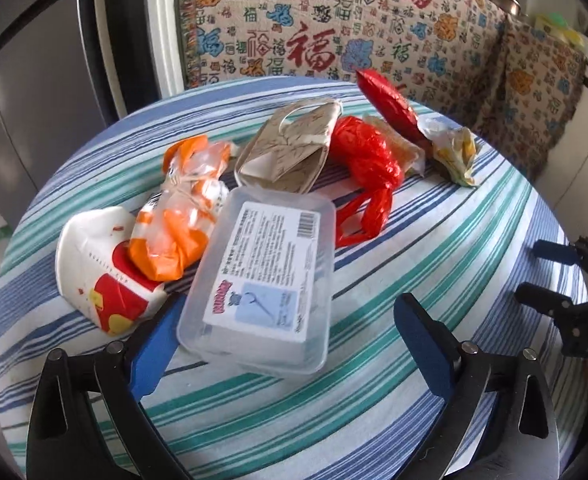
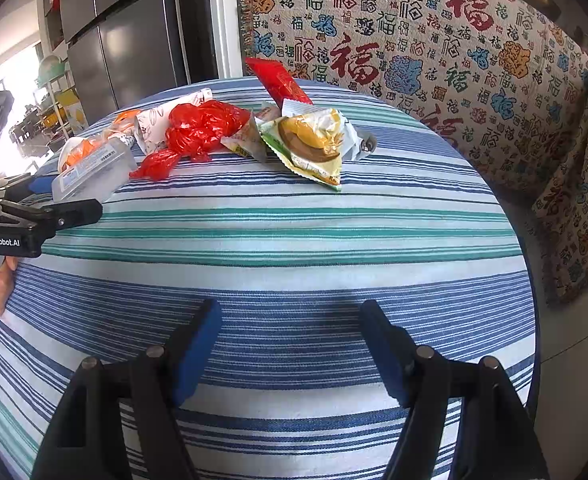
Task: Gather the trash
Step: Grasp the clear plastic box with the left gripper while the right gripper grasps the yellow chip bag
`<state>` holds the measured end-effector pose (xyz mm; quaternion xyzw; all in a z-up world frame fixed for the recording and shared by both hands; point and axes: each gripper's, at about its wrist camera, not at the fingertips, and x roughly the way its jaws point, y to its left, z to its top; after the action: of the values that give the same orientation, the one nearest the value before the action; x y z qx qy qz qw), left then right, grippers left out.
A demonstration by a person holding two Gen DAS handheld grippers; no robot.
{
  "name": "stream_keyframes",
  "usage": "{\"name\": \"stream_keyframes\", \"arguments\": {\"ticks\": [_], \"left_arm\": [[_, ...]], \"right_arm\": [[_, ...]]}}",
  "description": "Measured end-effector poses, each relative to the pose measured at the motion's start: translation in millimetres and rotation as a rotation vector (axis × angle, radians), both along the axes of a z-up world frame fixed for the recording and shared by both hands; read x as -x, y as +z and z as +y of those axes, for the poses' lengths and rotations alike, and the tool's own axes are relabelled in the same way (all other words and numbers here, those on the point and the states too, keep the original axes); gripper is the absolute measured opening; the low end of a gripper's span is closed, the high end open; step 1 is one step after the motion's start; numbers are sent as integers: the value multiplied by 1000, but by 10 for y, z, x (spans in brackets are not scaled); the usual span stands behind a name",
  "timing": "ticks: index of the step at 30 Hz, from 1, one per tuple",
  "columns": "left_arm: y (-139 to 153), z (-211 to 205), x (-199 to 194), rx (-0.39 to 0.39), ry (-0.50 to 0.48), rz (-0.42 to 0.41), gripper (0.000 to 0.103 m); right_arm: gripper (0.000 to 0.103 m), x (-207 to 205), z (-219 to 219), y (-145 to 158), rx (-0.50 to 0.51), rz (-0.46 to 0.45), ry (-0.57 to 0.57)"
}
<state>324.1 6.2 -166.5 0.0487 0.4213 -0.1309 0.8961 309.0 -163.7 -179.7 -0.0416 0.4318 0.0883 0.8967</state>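
Two grippers, jaws spread and holding nothing: left gripper (image 1: 290,320) straddling clear plastic box (image 1: 260,280), right gripper (image 2: 292,336) above bare striped surface (image 2: 294,240).

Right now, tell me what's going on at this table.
A person holds a gripper in each hand over a striped tablecloth strewn with trash. The left gripper is open around a clear plastic box, not gripping it. The right gripper is open over bare cloth, empty. Nothing is collected yet.
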Motion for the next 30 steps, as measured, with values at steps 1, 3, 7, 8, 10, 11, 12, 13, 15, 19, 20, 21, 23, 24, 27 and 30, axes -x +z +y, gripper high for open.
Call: {"name": "stream_keyframes", "arguments": {"ticks": [1,3,7,8,10,11,12,13,15,19,20,21,23,24,27,30], "left_arm": [[1,-14,-4,-7,2,-2,91],[-9,-49,-11,-31,2,-4,75],[-14,-53,53,-18,-18,1,65],[-12,-53,75,-14,-21,1,65],[-18,-72,128,-21,-19,2,65],[-20,-83,150,-28,-10,3,65],[-23,-99,178,-32,6,7,65],[-23,-113,213,-33,28,11,65],[-28,-143,298,-27,64,20,66],[-50,-212,448,-25,115,23,65],[-52,-220,465,-22,126,20,65],[-56,-224,478,-20,135,15,65],[-68,-236,504,-26,146,0,65],[-74,-246,516,-34,147,-1,65],[-70,-236,536,-28,146,-1,66],[-59,-199,559,-7,145,0,65]], "right_arm": [[74,-9,-18,-1,-6,2,-2],[74,-14,-59,6,-31,2,-4],[74,-74,-172,27,-45,-2,-9],[74,-120,-204,40,-33,-8,-15],[74,-263,-309,95,-49,-16,-28],[74,-323,-351,127,-61,-17,-33],[74,-386,-375,164,-72,-22,-36],[74,-441,-369,195,-78,-29,-33],[75,-555,-266,234,-67,-41,-12],[75,-677,128,249,62,-70,46],[75,-693,221,257,105,-87,55],[75,-716,305,267,150,-106,56],[75,-772,431,273,215,-135,60],[74,-810,473,268,244,-139,58],[51,-928,513,237,267,-133,52],[28,-931,374,258,181,-111,19]]}}
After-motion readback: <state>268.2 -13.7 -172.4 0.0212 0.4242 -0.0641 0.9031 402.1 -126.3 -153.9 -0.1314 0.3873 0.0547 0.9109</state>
